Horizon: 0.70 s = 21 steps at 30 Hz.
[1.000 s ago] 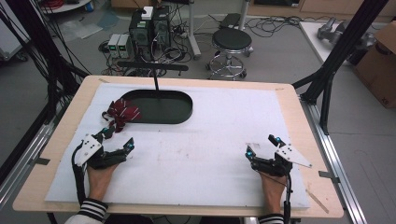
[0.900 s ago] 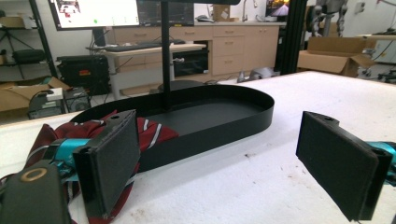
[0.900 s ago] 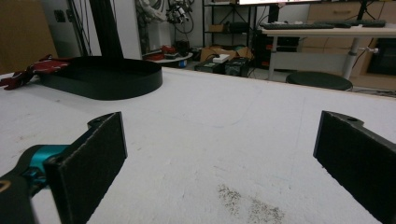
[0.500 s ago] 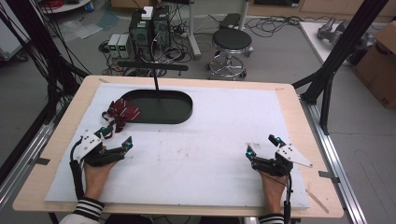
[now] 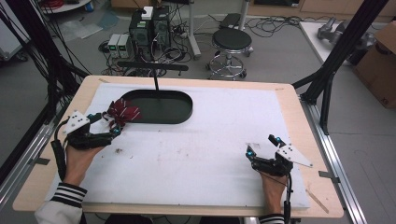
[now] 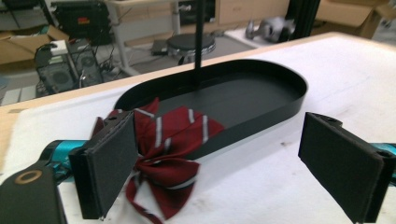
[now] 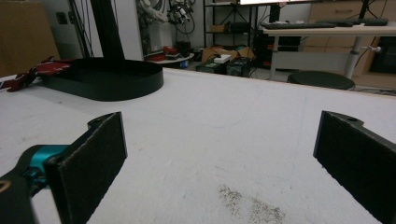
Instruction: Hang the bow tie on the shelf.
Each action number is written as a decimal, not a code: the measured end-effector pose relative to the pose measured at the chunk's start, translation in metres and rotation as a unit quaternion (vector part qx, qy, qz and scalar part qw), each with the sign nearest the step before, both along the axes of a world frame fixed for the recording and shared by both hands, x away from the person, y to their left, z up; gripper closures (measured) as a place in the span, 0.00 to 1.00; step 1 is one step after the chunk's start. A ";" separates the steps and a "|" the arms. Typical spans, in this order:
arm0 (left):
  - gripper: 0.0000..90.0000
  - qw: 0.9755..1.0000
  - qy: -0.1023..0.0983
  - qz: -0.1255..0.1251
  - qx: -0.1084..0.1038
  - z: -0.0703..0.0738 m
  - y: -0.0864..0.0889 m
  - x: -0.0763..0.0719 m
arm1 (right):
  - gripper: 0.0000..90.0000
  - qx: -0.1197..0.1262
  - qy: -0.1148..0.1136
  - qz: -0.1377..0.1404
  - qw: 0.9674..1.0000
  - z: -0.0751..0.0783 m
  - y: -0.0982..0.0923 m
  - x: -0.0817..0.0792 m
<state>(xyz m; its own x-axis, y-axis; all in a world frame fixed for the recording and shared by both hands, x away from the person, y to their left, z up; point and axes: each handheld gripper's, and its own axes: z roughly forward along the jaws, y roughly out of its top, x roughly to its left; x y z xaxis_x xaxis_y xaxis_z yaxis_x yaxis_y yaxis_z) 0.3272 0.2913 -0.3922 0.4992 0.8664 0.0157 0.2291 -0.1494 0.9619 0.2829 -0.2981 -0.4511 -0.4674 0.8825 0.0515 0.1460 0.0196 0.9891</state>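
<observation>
maroon striped bow tie droops over the rim of the black oval tray; left gripper gapes wide beside it, right gripper equally spread over white felt.

A dark red bow tie with thin white stripes lies at nine o'clock of a black oval tray, on a white sheet covering a pale wooden table.

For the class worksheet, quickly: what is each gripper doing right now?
Left gripper: open, at the bow tie, not gripping it.
Right gripper: open, holding nothing.
</observation>
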 end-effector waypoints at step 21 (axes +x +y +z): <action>0.22 0.987 0.132 0.009 0.092 0.011 0.029 0.046 | 0.02 0.002 -0.003 0.000 1.000 0.000 -0.001 0.001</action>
<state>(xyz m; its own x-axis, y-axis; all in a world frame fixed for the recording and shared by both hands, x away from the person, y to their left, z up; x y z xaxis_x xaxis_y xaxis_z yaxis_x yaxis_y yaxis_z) 0.3730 0.3200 -0.3812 0.4907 0.8702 0.0443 0.4726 -0.3085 0.8255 0.2835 -0.2990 -0.4513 -0.4669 0.8827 0.0529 0.1401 0.0147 0.9900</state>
